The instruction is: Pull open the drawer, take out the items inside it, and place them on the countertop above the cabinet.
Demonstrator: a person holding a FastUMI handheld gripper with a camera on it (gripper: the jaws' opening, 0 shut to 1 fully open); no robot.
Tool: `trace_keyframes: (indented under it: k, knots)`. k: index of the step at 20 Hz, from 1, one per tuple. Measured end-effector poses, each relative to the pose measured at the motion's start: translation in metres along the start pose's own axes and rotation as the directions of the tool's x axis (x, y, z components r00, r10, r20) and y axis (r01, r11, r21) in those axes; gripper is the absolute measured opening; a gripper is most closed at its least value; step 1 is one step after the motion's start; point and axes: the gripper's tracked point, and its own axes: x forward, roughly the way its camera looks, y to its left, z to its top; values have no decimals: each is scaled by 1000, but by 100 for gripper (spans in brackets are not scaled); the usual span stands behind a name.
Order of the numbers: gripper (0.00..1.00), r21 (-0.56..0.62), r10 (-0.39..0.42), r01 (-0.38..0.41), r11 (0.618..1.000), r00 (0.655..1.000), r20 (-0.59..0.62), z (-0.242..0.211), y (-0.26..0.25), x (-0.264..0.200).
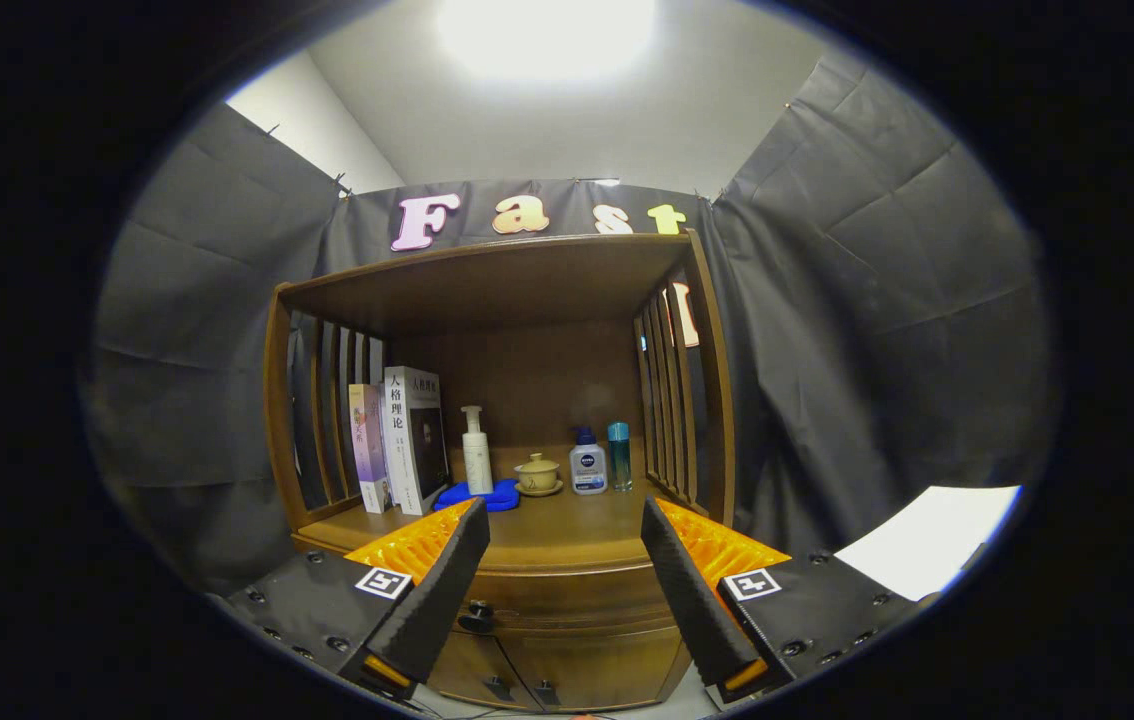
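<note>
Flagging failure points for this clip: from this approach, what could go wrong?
1. The gripper is open with the wooden cabinet's closed drawer ahead; its small dark knob sits beside the left finger, not centred, so the fingers may close off it.
2. The wooden countertop already holds a blue cloth, white pump bottle and lidded ceramic cup; placing items there could topple them.

gripper view rides above the fingers [565, 525], facing the cabinet [567, 600] squarely, near.
</note>
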Motion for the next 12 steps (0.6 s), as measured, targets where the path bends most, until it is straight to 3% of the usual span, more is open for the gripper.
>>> trace_keyframes:
  k: [12]
  knots:
    - [96,5,34,-34,999,999,-16,-19,22,34]
